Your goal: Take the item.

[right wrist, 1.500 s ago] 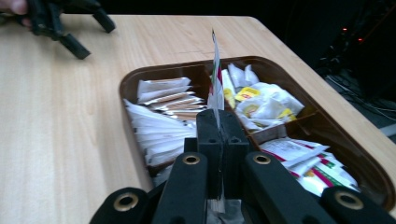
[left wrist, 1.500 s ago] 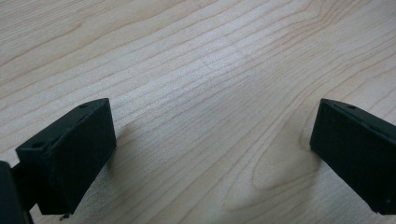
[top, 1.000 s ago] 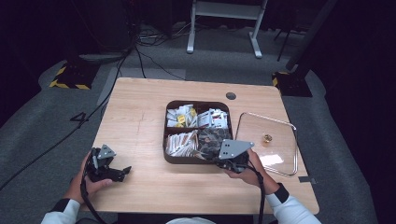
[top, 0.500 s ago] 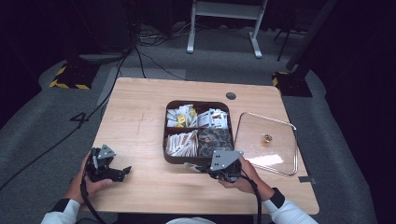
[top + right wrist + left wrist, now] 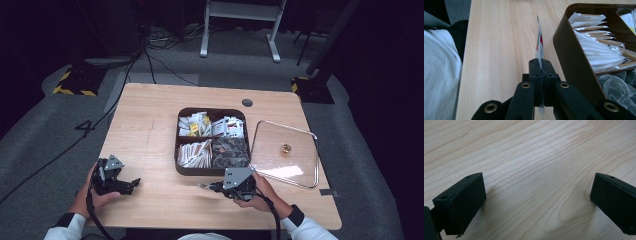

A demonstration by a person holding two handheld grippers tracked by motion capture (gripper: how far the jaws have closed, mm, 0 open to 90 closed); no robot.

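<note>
A dark brown tray (image 5: 200, 171) with four compartments of paper sachets and packets sits mid-table. In front of its near wall, my right gripper (image 5: 207, 186) is low over the wood, shut on a thin white sachet (image 5: 201, 185). The right gripper view has that sachet (image 5: 539, 42) edge-on, standing up from the closed jaws of the right gripper (image 5: 540, 62), with the tray (image 5: 569, 50) wall just to the right. My left gripper (image 5: 134, 184) rests at the near left of the table. In its own view the left gripper (image 5: 536, 192) is open with bare wood between the jaws.
A clear glass lid (image 5: 295, 165) with a small brass knob (image 5: 285, 148) lies flat to the right of the tray. A round cable hole (image 5: 247, 103) sits near the table's far edge. A white sleeve (image 5: 439, 75) is at the left of the right gripper view.
My right gripper has come back from the tray's near right compartment, towards the person and a little left, with a sachet in its jaws. The left gripper has stayed put.
</note>
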